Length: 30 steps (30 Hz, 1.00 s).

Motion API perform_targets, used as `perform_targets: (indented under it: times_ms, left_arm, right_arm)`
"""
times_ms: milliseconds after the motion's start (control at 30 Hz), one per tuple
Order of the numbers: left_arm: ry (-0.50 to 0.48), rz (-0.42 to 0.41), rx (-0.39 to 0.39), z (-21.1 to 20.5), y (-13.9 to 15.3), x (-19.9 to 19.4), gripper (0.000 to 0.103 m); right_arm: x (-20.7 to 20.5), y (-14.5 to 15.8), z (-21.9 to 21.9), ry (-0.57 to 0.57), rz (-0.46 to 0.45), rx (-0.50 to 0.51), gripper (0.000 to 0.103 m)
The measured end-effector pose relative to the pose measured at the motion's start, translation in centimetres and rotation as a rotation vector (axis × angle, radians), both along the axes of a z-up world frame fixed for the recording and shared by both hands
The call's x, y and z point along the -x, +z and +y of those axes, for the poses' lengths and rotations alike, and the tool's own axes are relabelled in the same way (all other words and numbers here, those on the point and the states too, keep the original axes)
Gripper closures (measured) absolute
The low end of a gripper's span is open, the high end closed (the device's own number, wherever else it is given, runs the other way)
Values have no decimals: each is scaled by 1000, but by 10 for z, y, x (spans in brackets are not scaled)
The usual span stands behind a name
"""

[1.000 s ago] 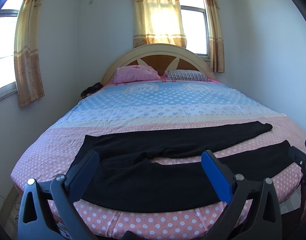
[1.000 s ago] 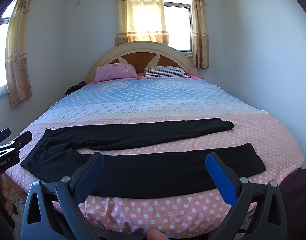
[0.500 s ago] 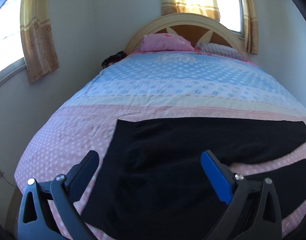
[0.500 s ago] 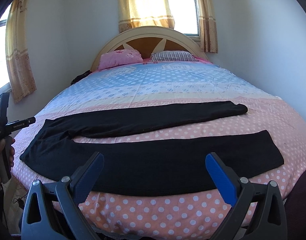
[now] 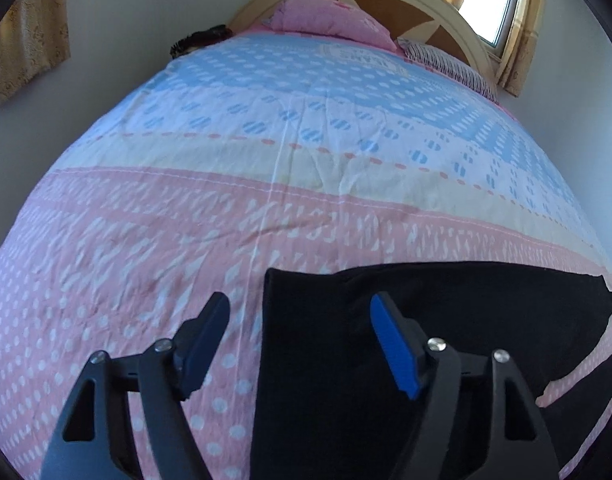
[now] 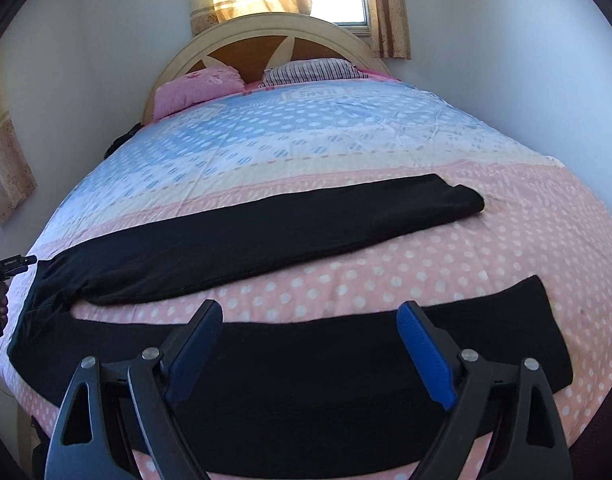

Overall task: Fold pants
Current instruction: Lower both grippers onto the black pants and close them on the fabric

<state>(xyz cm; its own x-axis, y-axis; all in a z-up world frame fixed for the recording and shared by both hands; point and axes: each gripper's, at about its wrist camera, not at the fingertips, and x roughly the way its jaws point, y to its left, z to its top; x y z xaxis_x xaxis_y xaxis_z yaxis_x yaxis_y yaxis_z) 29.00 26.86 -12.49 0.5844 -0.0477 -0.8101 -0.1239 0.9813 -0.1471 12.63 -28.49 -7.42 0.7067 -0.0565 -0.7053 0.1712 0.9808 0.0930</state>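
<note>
Both grippers have dropped in closer since a second ago, and their fingers have just been closing a bit, though neither has hold of anything yet. So the black pants (image 6: 265,232) lie spread flat across the foot of the bed (image 6: 346,136), legs apart, waist toward the left. Left gripper (image 5: 299,340) straddles the waistband edge with cloth between the fingers but no pinch, while the right gripper (image 6: 310,344) hovers wide over the near leg. Folding hasn't really started; every fold looks still to do.
</note>
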Motion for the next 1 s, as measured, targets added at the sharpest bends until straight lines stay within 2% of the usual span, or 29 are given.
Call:
perform_targets:
  times_ms: [33,200,267,333,400,467,533,700,733,767,867,900,933,1000]
  left_arm:
    - [-5,12,1,1,-4,-5,37]
    - [-41,70,22,3,-18,-26,41]
    - [-51,93,31,4,-24,-32,53]
    - [-52,96,27,3,-26,-33,55]
    - [-63,89,23,2,-25,-32,63]
    - [-83,86,53,5,-25,-33,83]
    - [-96,83,85,7,-25,-33,87]
    - [-144,67,10,-6,-25,-31,90]
    - [-148,67,-2,-8,-26,-33,90]
    - [-153,64,-15,-9,-26,-34,90]
    - [-156,63,-43,-11,-27,-36,89]
    - [-158,65,-61,-12,-26,-37,87]
    - [-153,67,-88,-14,-26,-37,80]
    - [-162,65,-134,-18,-25,-36,78]
  right_arm:
    - [-6,2,-9,-14,1,2,13]
    - [-35,10,-51,-65,-2,-7,13]
    - [-48,12,-70,-99,-1,-12,13]
    - [-61,11,-95,-129,9,-61,13]
    - [-71,9,-116,-164,13,-109,13]
    - [-82,5,-135,-202,26,-126,13]
    - [-92,0,-149,-229,46,-123,13]
    - [-119,-14,-177,-265,120,-100,13]
    - [-125,-17,-184,-274,134,-111,16]
    - [-129,-20,-190,-278,141,-118,24]
    - [-149,-31,-203,-274,175,-132,26]
    - [-156,-34,-206,-261,188,-140,26]
    - [-164,-37,-208,-253,198,-131,26]
    - [-179,-42,-213,-255,218,-115,26]
